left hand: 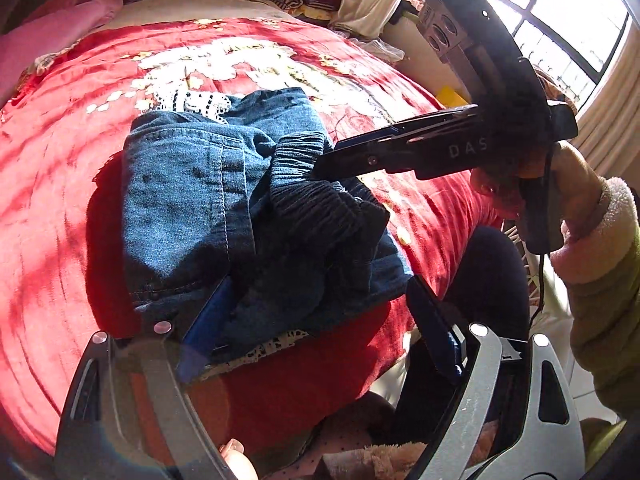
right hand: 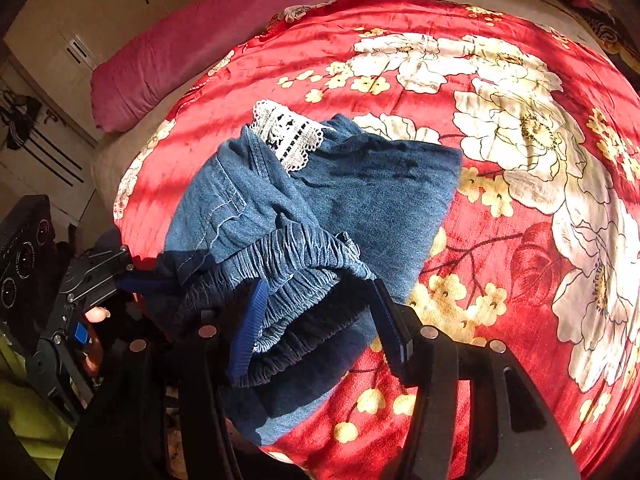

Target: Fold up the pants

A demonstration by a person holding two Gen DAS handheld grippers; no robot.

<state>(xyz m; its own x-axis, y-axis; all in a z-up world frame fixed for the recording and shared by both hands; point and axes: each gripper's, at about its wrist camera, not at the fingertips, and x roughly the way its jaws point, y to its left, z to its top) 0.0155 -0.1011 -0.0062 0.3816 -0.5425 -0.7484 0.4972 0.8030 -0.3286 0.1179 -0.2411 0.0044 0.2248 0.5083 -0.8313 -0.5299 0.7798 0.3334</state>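
— What's over on the left side?

— A pink pillow at the head of the bed, by pale cupboards. The left gripper comes in low at the near edge, its blue-padded jaws spread wide apart, one finger lying against the denim, the other out past the cloth's edge.

— And the pants?

— The pants, blue denim with white lace trim, sit bunched in the middle of the red floral bedspread, near its front edge. The elastic waistband is heaped on top toward us.

— The other claw?

— The right gripper has its jaws parted around the waistband, one blue pad under the gathered fabric; seen from the left camera its tips press in on the waistband's right. Whether it actually pinches cloth, I can't tell.

— Further right?

— A barred window, bright, with a curtain.
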